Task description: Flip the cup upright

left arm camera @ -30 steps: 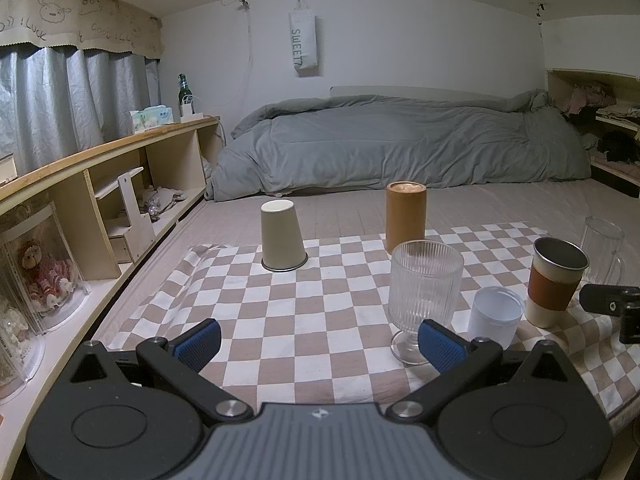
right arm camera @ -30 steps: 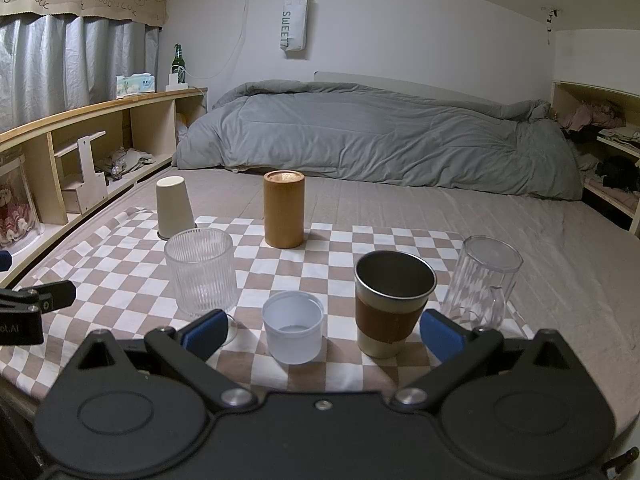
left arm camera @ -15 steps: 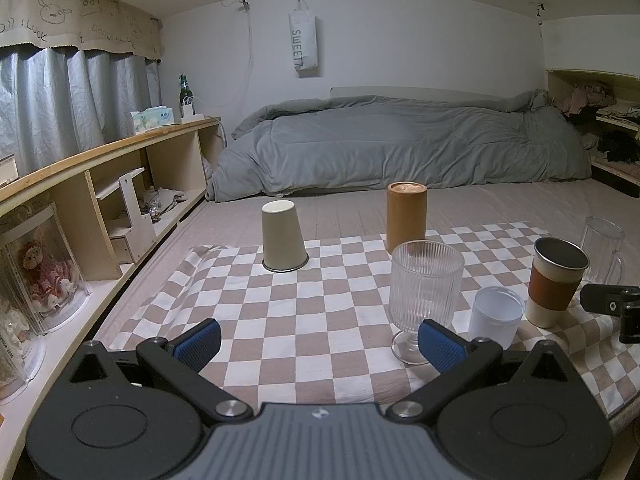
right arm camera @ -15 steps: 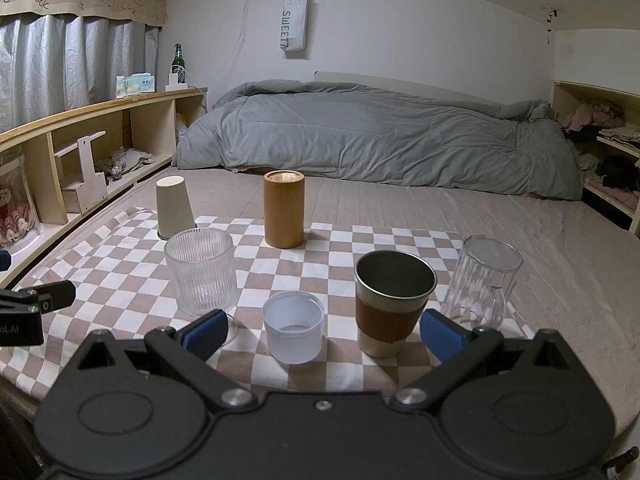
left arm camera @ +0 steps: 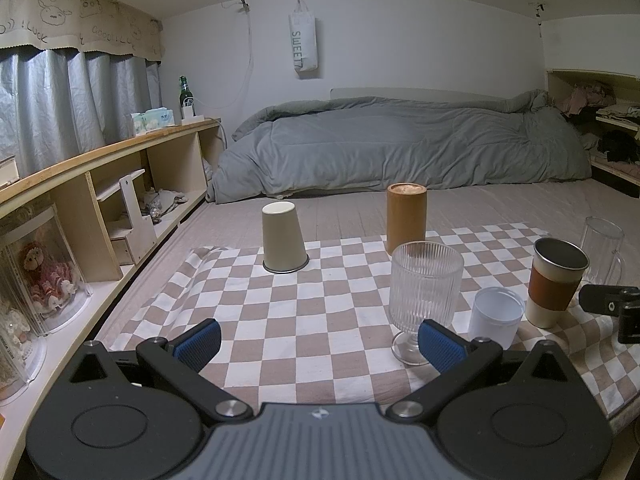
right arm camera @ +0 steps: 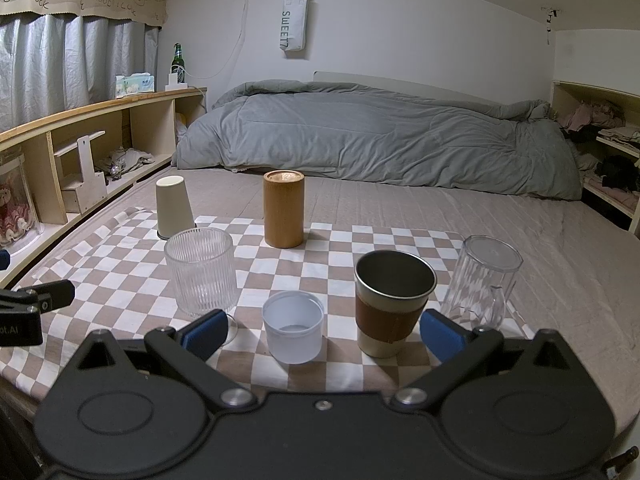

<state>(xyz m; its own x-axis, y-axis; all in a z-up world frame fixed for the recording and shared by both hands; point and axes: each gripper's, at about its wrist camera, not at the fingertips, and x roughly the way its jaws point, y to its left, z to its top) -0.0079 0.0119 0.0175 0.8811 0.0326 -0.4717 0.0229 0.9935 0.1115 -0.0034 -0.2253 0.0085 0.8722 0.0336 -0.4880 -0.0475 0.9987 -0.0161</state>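
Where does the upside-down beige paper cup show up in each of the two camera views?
Left wrist view: the beige paper cup stands upside down left of centre, at the checkered cloth's far edge.
Right wrist view: the same cup stands at far left, behind the ribbed glass.
Shared landmark: the brown cylinder stands to its right in both.

A home bedroom: rumpled grey duvet (left arm camera: 400, 144) along the back wall, grey curtains (left arm camera: 76, 104) under a doodled valance, wooden shelving (left arm camera: 100, 184) with a doll, tissue box (right arm camera: 135, 83), green bottle (right arm camera: 177, 60), hanging tote bag (left arm camera: 302, 48).
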